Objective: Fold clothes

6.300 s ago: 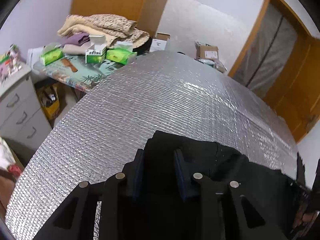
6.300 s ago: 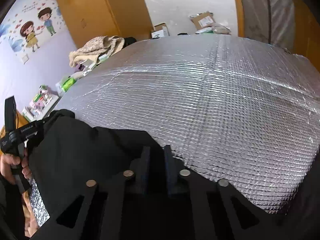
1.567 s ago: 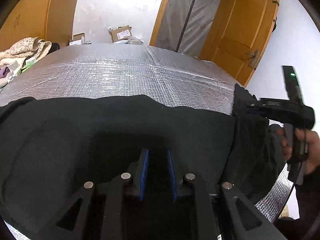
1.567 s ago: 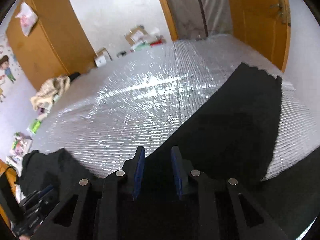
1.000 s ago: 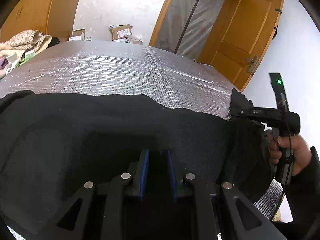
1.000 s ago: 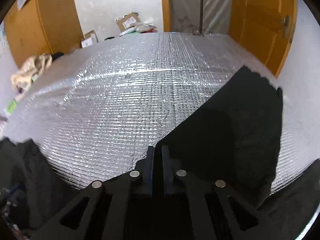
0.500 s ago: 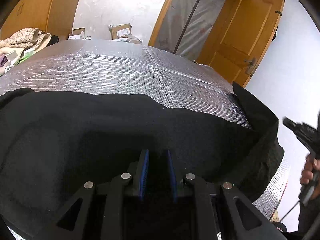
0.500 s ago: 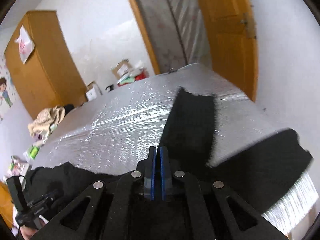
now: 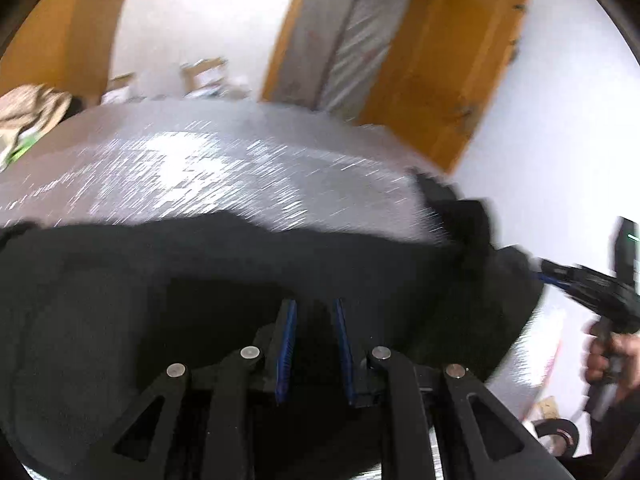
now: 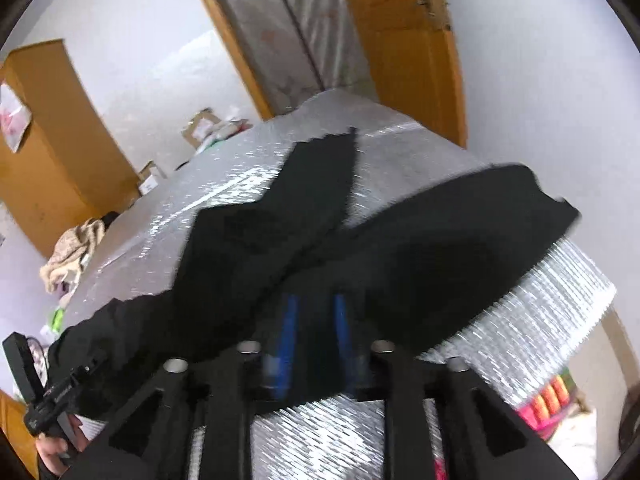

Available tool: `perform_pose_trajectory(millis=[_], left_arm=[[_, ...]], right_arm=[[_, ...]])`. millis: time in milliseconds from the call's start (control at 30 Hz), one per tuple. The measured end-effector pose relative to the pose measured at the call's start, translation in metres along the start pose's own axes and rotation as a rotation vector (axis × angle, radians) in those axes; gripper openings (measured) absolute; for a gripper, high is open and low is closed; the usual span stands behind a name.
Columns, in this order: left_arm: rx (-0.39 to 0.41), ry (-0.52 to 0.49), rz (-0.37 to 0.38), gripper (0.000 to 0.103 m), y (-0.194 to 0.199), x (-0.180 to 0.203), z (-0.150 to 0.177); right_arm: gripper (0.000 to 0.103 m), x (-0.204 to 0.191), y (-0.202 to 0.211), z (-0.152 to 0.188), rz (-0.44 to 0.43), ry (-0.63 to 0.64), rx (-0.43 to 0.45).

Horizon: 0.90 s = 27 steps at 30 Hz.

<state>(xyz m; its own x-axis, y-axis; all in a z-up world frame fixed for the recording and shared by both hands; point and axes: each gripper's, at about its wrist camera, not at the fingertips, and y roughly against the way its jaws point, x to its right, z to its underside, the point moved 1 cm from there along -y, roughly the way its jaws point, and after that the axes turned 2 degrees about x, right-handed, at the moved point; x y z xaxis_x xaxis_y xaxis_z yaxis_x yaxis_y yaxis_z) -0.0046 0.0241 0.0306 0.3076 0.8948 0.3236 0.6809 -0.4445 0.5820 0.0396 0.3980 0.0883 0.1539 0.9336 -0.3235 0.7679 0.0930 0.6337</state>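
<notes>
Two hand-held grippers are over the black garment point(image 10: 420, 248), which lies across the near edge of the silver-covered worktop point(image 10: 560, 300). A moment ago my right hand-held gripper point(image 10: 314, 340) was pinched shut on a fold; now its jaws are opening and the cloth lies loose below them, so that fold looks laid down. My left hand-held gripper point(image 9: 314, 344) stays half open over the garment, gripping nothing. Both tilt downward toward the garment.
</notes>
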Motion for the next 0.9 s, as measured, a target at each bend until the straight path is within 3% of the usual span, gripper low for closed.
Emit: perform_pose_trajectory(millis=[100, 233, 500, 767, 833, 867, 900], left_arm=[[0.026, -0.086, 0.090, 0.023, 0.001, 0.031, -0.006], [-0.069, -0.178, 0.135, 0.024, -0.024, 0.057, -0.001], [-0.155, -0.208, 0.154, 0.024, -0.054, 0.063, 0.012], [-0.170, -0.201, 0.168, 0.024, -0.061, 0.063, 0.018], [-0.169, -0.198, 0.168, 0.024, -0.061, 0.062, 0.018], [-0.168, -0.202, 0.160, 0.024, -0.061, 0.062, 0.017], [-0.167, -0.205, 0.153, 0.022, -0.061, 0.062, 0.017]], right_arm=[[0.031, -0.021, -0.010, -0.011, -0.055, 0.057, 0.005], [0.035, -0.047, -0.029, -0.027, -0.119, 0.111, -0.009], [0.042, -0.081, -0.067, -0.049, -0.079, 0.230, -0.043], [0.042, -0.091, -0.112, -0.058, 0.023, 0.294, -0.132], [0.023, -0.084, -0.116, -0.055, 0.024, 0.270, -0.152], [0.007, -0.080, -0.116, -0.053, 0.020, 0.256, -0.154], [0.007, -0.076, -0.115, -0.052, 0.010, 0.241, -0.151]])
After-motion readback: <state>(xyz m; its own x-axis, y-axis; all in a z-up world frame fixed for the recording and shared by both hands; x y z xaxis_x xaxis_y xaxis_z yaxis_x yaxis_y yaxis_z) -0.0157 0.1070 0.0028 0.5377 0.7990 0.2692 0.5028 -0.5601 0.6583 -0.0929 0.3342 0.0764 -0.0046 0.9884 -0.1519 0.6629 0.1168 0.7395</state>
